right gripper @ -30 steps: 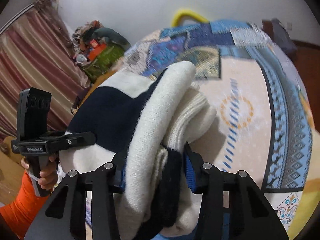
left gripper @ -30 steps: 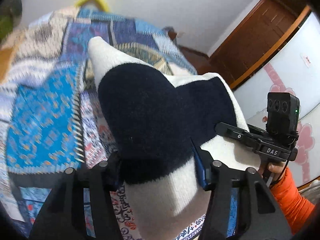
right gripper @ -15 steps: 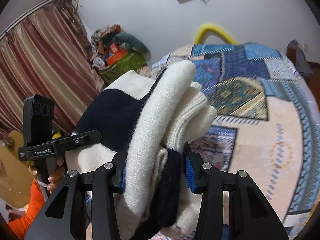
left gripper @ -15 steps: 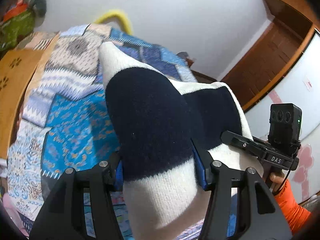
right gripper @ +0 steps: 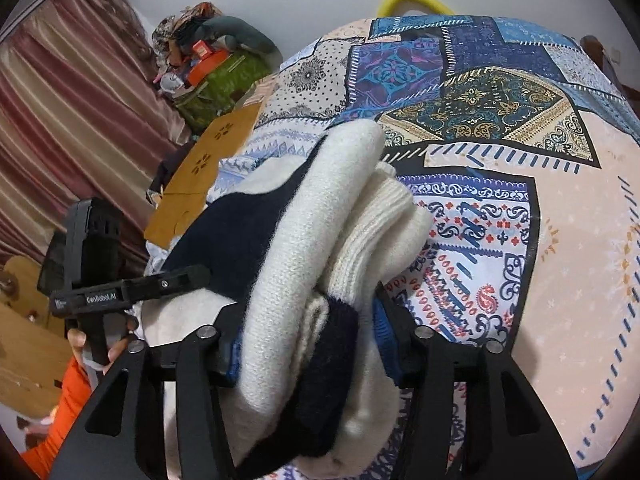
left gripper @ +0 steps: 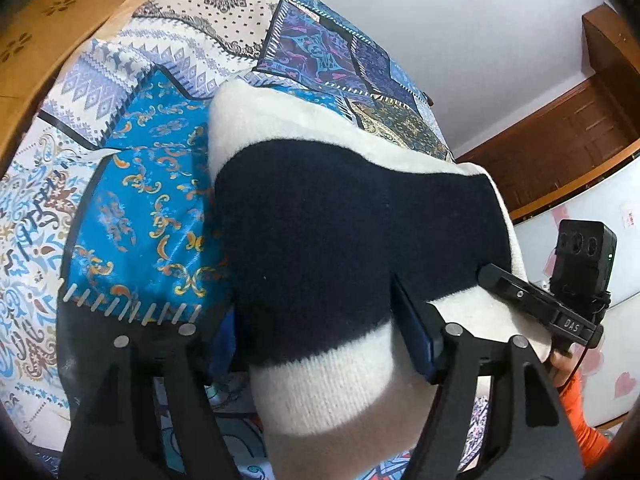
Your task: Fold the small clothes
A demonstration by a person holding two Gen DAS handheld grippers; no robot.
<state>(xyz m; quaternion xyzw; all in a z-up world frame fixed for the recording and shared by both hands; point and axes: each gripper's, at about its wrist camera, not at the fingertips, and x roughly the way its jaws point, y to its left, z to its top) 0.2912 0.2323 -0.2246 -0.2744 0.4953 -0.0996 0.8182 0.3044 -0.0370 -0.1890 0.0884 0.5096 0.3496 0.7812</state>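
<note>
I have both claws, left gripper [left gripper: 316, 344] and right gripper [right gripper: 308, 340], clamped on the folded sweater [left gripper: 340, 240], its long axis running toward the frame's top over the quilt [left gripper: 152, 184].

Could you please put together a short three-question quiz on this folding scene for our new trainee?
1. True or false: the left hand-held gripper is shut on the folded sweater.
2. Which colours make up the sweater?
3. The patchwork bedspread lies: A) above the sweater, B) beneath it, C) inside a box.

Key: 1 true; 2 cream and navy; 3 B.
</note>
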